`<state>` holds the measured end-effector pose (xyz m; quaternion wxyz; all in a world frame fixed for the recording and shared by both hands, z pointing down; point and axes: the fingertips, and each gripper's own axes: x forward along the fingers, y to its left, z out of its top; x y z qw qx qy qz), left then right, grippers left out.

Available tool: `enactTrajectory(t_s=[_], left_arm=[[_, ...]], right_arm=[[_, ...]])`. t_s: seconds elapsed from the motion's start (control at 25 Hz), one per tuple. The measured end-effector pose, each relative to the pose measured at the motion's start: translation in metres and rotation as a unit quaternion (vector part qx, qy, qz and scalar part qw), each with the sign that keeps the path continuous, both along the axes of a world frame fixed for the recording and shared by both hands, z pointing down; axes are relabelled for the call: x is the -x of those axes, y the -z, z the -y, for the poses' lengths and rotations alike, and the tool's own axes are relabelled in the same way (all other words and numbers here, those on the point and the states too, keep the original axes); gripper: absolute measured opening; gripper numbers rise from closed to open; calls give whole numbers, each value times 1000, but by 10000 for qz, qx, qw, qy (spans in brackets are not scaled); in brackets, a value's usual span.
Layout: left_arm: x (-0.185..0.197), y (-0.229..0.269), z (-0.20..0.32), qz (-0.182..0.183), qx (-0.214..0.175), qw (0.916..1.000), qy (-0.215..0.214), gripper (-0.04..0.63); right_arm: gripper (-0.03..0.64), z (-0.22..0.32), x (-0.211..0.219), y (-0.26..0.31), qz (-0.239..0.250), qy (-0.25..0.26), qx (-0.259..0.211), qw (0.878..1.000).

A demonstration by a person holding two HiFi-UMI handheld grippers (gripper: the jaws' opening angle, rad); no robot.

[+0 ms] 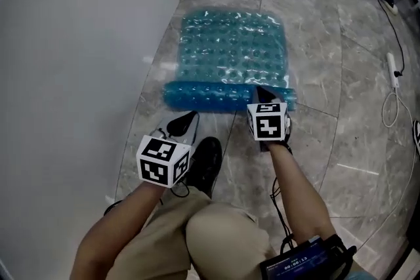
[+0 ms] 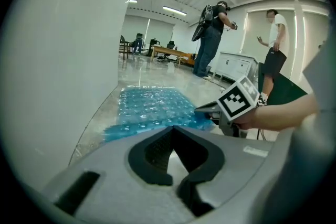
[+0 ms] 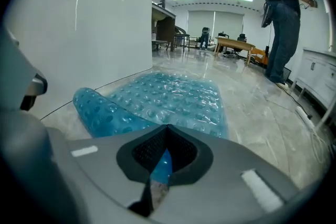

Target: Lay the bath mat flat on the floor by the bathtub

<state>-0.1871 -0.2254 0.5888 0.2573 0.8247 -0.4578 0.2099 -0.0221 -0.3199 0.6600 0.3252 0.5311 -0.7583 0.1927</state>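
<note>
The mat point(image 1: 233, 49), blue, see-through and covered in bubbles, is on the floor point(image 1: 315, 134) just beside the tub point(image 1: 72, 62), its left edge running along the tub's curved white wall. Most of it lies flat; the near edge is curled over into a roll that runs across the full width. The right gripper point(image 1: 263, 94) has its jaws closed on that roll at the near right corner, and in its own view a strip of blue mat shows pinched between the pads. The left gripper point(image 1: 189, 117) has its jaws together with nothing in them; it hangs short of the roll's left end, apart from the mat, pointing down toward the floor near the tub's base. A black shoe point(image 1: 205, 164) stands on the floor just behind it, between the two forearms. The floor is grey veined marble in large tiles. Well to the right of the mat a cable point(image 1: 392, 105) loops across the tiles. In the left gripper view a person point(image 2: 210, 39) with a pack on the back stands far beyond the mat, and a second person point(image 2: 274, 55) stands further right by a low white cabinet point(image 2: 236, 66)
</note>
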Motion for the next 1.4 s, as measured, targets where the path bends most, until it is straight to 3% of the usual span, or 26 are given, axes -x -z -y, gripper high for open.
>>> enactTrajectory(t_s=[0.12,0.28,0.48,0.6,0.8,0.92,1.04,1.28,1.4], left_arm=[[15,13,-18,86,92,9999,-13,8],[15,-7,-21,-82,360,9983,440,8],[-27,-20,7,-84,9,9994,333,8],[-31,-25,27,-70,-133,9989,444,8],[-16,-58,54,305,228,9976,579,8],[-5,-74,41,318,482,9963,633,8],[-8,-73,28,61,650,9958,636,8],[-9,-71,-25,-334,464,9971,498,8],[-14,-88,-60,-158,478,9982,324,8]], right_arm=[[6,-11,1,2,-67,25,-18,10000],[6,-47,4,-1,-160,-28,121,9998],[6,-72,9,-1,-6,-171,20,9999],[6,-85,12,-4,56,-176,148,9997],[6,-99,13,0,204,-21,383,9991],[8,-109,17,27,550,-184,484,9971],[9,-99,23,53,673,-383,445,9960],[8,-92,25,43,141,-283,125,9994],[8,-101,16,15,47,-311,233,9992]])
